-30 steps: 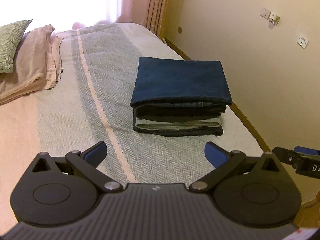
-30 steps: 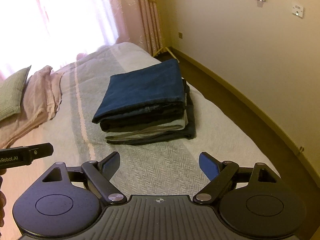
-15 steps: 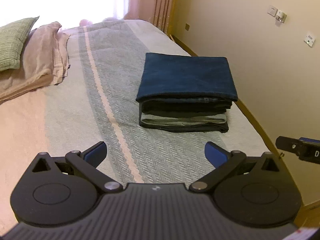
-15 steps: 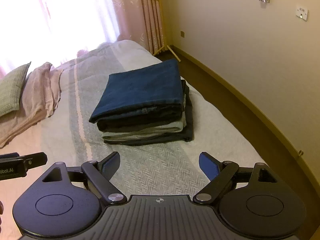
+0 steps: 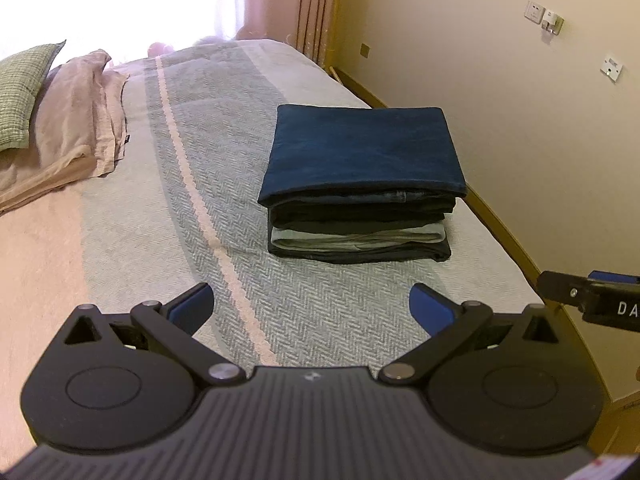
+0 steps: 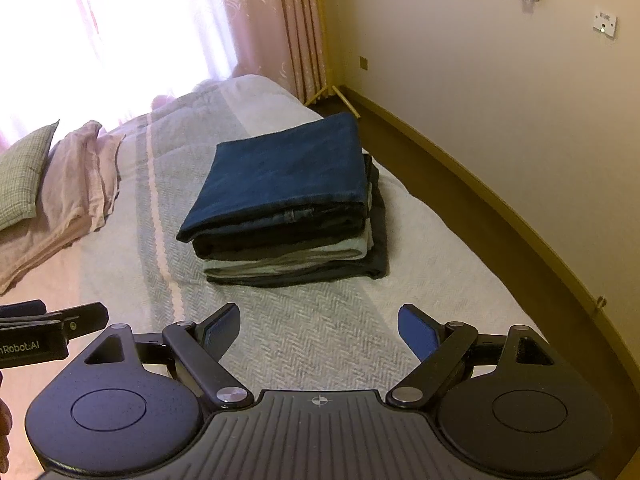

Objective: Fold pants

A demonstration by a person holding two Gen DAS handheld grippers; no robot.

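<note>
**On the bed, the folding looks finished**

Near the bed's (image 5: 132, 236) right edge, the folded blue pants (image 5: 362, 150) are topping a neat stack of garments (image 6: 296, 256). I am holding my left gripper (image 5: 311, 306) and right gripper (image 6: 318, 330) short of it, both spread wide and empty. Next, I judge, I'm either fetching another pair or stopping.

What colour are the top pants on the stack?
Dark blue, denim-like top pants; clearest in the left wrist view.
</note>
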